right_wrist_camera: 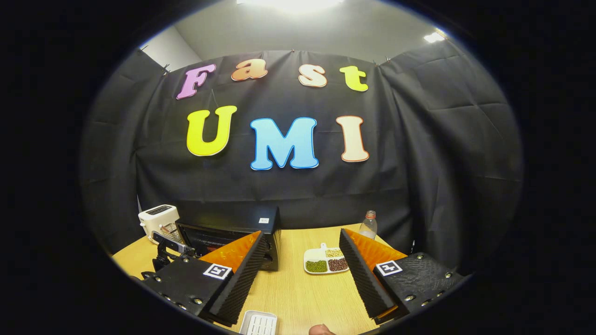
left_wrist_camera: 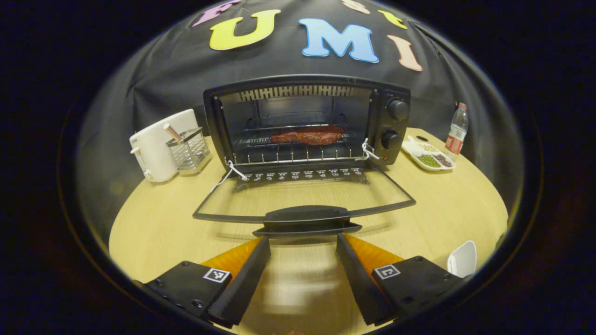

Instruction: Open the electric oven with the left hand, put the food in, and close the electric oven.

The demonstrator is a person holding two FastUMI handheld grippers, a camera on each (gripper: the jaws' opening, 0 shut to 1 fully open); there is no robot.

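The oven (left_wrist_camera: 307, 123) sits at the far side of the round worktop (left_wrist_camera: 153, 223), and its glass door (left_wrist_camera: 302, 195) is folded down flat toward the near side. The food (left_wrist_camera: 308, 135), a dark red slab, lies on the rack inside. So the job left looks like shutting the door. The left tool (left_wrist_camera: 302, 260) is just near the door handle (left_wrist_camera: 307, 218), with its two fingers spread wide and nothing between them. To do this well, slide the fingers under the handle, lift slowly, and push the door up until it meets the oven front. Keep clear of the white strings at the hinges. The right tool (right_wrist_camera: 302, 270) is held up high over the worktop, its fingers spread too and empty. From there, the oven is partly hidden behind the tool's left finger. The handle and the worktop near it look blurry. A white dish (left_wrist_camera: 463, 258) at the near right is cut off at the edge.
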